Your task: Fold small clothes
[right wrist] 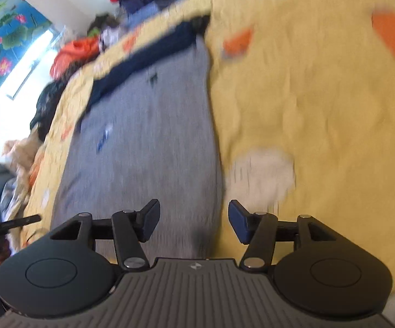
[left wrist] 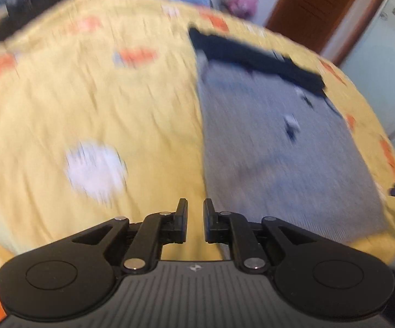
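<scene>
Left gripper: jaws stand close together with a narrow gap between them, nothing gripped; yellow bedspread shows through the gap. Right gripper: jaws spread wide, nothing between the pads, held above the near end of the garment.

Garment: grey garment with a dark navy band along its far end, lying flat on the bed. In the left wrist view it sits to the right of the gripper; in the right wrist view it runs directly ahead and to the left. Small dark marks show on the grey cloth; detail is lost to blur.

Bedspread: yellow with orange patches and a white round patch beside the garment's edge.

Surroundings: heaped clothes beyond the bed, a lotus picture on the wall, a brown door.
</scene>
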A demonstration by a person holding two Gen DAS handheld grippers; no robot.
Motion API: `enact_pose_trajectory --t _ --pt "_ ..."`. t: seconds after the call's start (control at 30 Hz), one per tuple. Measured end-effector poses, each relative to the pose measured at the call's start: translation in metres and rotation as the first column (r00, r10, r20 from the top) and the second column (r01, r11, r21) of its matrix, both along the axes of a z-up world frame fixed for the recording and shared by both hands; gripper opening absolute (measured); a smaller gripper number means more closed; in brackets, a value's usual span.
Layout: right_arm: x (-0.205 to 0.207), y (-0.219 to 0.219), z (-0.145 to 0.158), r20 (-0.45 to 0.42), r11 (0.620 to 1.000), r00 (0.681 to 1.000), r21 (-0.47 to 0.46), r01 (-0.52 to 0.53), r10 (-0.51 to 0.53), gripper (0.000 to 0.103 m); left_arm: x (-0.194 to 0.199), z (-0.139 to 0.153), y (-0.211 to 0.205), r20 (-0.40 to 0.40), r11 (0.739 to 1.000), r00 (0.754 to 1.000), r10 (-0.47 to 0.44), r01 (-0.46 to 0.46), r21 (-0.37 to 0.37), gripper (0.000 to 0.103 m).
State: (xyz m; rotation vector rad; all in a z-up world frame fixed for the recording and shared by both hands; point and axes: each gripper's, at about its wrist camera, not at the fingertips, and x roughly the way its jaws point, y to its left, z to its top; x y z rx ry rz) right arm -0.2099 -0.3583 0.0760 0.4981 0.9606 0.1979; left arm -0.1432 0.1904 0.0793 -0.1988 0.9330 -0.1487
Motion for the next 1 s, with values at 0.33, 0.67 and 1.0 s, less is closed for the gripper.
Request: enact_pose_trajectory --t 0.33,0.67,1.0 --pt "0.177 0.13 -0.023 0.154 0.971 0.988 -0.239 0.007 0.031 0.066 0.131 -0.041 -0.189 0.186 0.954 0.98 -0.067 0.008 0.301 0.084" --pt "0.134 0.166 -0.06 0.183 0.868 0.976 -0.496 -0.01 0.115 0.091 0.104 -0.068 -0.179 0.117 0.968 0.993 -0.011 -0.018 0.249 0.088" --pt "0.06 0.159 -0.064 0.214 0.86 0.967 -0.511 -0.011 0.139 0.102 0.082 -0.067 -0.179 0.115 0.97 0.993 -0.01 -0.018 0.242 0.097"
